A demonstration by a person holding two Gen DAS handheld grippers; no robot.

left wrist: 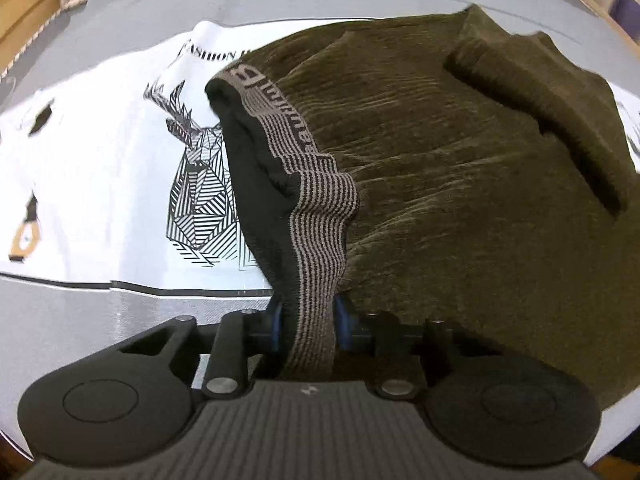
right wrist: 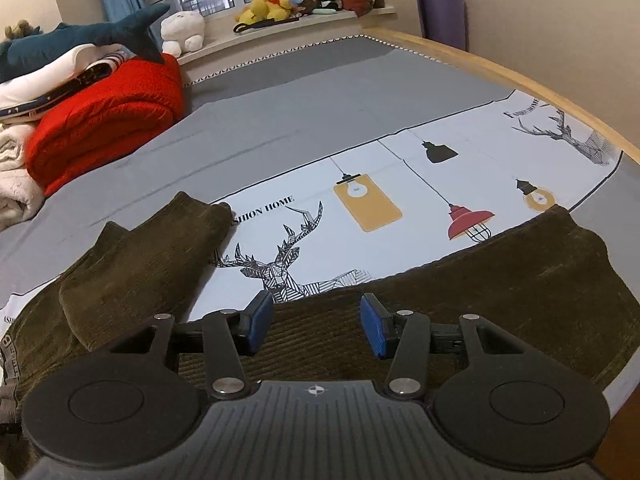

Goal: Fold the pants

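While the olive corduroy pants [left wrist: 460, 168] lie spread on the bed sheet [right wrist: 320, 112], their striped elastic waistband [left wrist: 316, 220] is drawn up into the left gripper [left wrist: 307, 320]. Its jaws are nearly closed, and the band is pinched between the blue pads [left wrist: 343, 320], so this end of the garment is judged to be held. Beyond the grip, the cloth runs away from the jaws toward the far side of the bed, with 1 folded leg end [left wrist: 540, 112] lying on top of the rest.

The right gripper [right wrist: 316, 326] is seen about half open, with nothing between its pads; it hovers just above a stretch of corduroy that crosses below its fingers. In its view the pants bend in a shallow U: 1 section [right wrist: 136, 256] runs off toward the left, the other [right wrist: 540, 272] toward the right edge of the bed, with the printed white band [right wrist: 400, 184] of the sheet bare between them. The cloth lies straight beneath the right jaws, so that hand is judged the nearer to this unheld part, and only a short descent seems needed.

Wide open room is offered on the grey sheet ahead. A red quilt [right wrist: 108, 120] with stacked linen sits by the far left edge, well apart from the pants.
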